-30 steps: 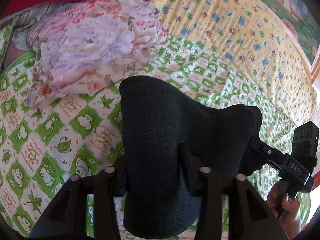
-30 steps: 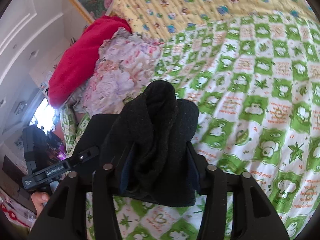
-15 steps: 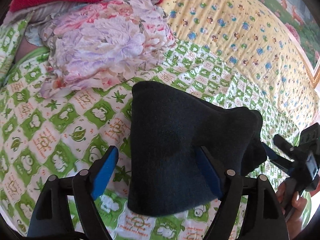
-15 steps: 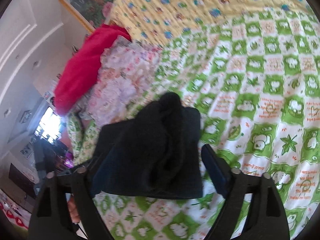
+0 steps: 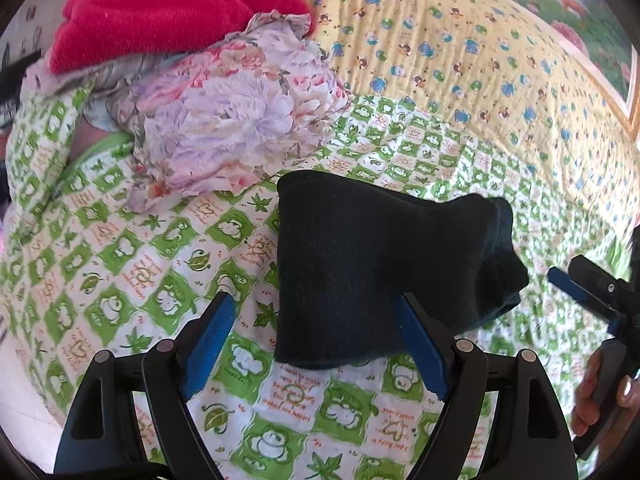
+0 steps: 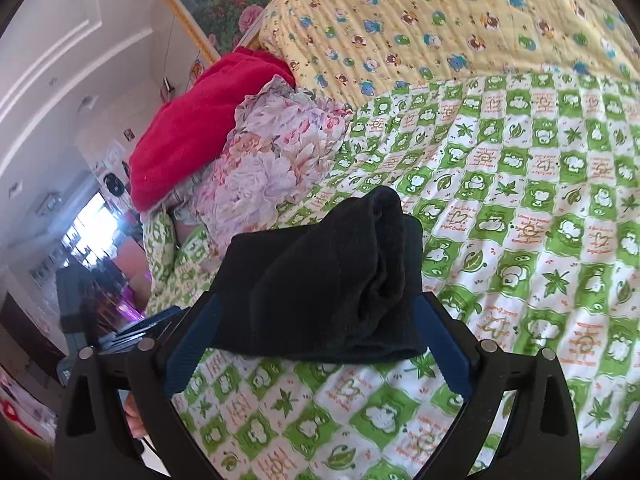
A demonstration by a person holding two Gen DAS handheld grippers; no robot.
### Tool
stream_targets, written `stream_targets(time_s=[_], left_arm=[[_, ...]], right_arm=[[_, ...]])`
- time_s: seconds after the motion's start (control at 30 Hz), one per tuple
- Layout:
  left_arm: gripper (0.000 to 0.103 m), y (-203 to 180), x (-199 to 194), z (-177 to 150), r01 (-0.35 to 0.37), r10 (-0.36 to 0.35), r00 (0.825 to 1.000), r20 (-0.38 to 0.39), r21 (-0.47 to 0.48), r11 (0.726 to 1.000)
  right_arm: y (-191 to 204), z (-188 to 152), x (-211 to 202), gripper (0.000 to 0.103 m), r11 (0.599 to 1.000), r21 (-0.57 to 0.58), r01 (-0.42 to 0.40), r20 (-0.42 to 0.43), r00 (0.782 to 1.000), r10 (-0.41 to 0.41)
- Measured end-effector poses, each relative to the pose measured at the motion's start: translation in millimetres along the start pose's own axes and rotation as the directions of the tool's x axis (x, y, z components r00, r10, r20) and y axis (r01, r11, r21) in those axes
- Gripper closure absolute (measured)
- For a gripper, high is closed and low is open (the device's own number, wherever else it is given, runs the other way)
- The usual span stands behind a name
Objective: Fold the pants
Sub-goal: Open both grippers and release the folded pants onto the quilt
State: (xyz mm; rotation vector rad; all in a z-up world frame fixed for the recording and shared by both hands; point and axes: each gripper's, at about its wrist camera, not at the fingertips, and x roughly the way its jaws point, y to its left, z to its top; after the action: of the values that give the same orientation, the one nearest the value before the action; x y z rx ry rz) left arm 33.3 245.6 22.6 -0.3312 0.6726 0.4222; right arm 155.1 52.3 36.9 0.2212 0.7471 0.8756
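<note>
The dark folded pants (image 5: 360,264) lie as a compact bundle on the green-and-white checked bedspread (image 5: 132,264). My left gripper (image 5: 316,320) is open, its blue-padded fingers spread on either side of the bundle's near edge. In the right wrist view the pants (image 6: 332,284) lie just ahead of my right gripper (image 6: 316,320), which is also open with its jaws wide apart at the bundle's near edge. The right gripper also shows at the far right of the left wrist view (image 5: 592,292), held by a hand.
A floral fabric pile (image 5: 224,116) with a red blanket (image 5: 168,8) on it lies beyond the pants. A yellow patterned quilt (image 5: 460,52) covers the far side of the bed. The bed's left edge (image 6: 160,264) drops off to the room.
Both grippers have opened and let go of the pants, then drawn back a little. The folded bundle now rests on the bedspread.
</note>
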Motion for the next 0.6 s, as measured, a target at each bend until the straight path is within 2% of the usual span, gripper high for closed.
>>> stream_targets(time_s=[0.17,0.3,0.6], left_arm=[[0.02,-4,-4,-5,-0.033,0.033,0.999,0.003,0.022,0.999],[0.02,-10,-4,-10,-0.087,0.087,0.996,-0.002,0.069,0.994],[0.017,-14,-7,-18,-0.099,0.1,0.995,-0.006,0.093,0.991]], right_arm=[[14,-9,-3,0.005,0.997,-0.07,0.025,-0.01,1.0,-0.025],[23,-15,-4,0.003,0.993,-0.113,0.042,-0.017,0.999,-0.044],[28,-24,-3,0.002,0.987,-0.149,0.065,-0.027,0.997,-0.07]])
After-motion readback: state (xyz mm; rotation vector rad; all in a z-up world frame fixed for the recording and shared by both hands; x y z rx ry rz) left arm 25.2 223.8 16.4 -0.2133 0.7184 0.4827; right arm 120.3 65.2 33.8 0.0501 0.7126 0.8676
